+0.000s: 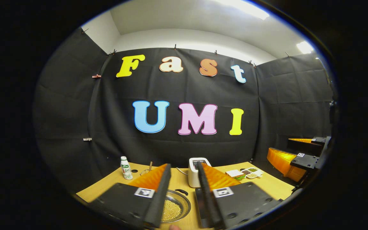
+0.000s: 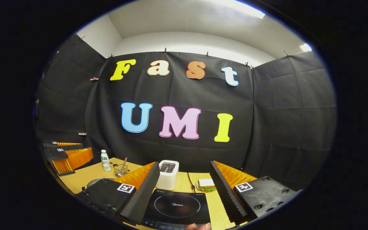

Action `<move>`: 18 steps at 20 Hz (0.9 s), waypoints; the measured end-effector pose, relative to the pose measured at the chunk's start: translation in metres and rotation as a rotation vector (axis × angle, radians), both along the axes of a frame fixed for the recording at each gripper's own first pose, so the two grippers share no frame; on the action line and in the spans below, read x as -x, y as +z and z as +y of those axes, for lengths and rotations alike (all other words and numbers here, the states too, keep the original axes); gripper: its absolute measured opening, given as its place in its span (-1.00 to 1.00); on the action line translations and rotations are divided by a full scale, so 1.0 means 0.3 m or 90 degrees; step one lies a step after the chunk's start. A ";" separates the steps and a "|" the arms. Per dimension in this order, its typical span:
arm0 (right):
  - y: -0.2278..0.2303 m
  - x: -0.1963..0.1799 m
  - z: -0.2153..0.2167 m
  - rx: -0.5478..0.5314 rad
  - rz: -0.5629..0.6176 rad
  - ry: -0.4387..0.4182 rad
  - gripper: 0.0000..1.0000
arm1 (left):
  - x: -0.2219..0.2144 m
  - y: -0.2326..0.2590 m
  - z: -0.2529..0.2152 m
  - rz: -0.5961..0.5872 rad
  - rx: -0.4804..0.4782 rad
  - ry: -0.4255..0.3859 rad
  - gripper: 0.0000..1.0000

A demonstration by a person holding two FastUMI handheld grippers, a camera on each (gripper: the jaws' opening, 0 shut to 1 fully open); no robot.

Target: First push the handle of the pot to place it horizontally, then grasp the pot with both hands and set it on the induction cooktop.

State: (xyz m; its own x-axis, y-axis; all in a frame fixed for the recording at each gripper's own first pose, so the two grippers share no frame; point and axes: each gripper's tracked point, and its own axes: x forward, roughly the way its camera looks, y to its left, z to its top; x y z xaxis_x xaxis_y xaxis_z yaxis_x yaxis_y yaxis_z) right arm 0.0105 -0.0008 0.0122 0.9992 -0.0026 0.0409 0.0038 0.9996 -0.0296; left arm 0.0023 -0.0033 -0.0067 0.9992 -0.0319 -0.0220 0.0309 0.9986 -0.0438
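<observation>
One pot (image 1: 173, 207) is sitting on the wooden surface (image 1: 268, 185) near its front edge, holding a layer of small yellow grains; it is showing between the fingers of the left gripper (image 1: 184, 179), whose jaws are standing released, apart from the pot. One induction cooktop (image 2: 176, 206) is lying flat toward the front edge too, between the fingers of the right gripper (image 2: 184, 182), whose jaws are likewise hanging wide and gripping nothing. Behind both, one white toaster (image 2: 168, 174) is standing near the back edge, with a dark cable (image 2: 190, 182) trailing beside it. One small bottle (image 1: 126, 167) is standing near the back left corner, next to one wire basket (image 2: 120, 170) with a stick leaning in it. One sandwich (image 2: 206, 184) is lying right of the toaster, and one divided tray (image 1: 252, 172) of grains is resting beyond it.
</observation>
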 end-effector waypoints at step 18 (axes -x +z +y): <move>-0.078 -0.006 0.012 0.007 0.028 0.001 0.95 | 0.155 -0.588 0.051 0.422 -0.041 -0.199 -0.89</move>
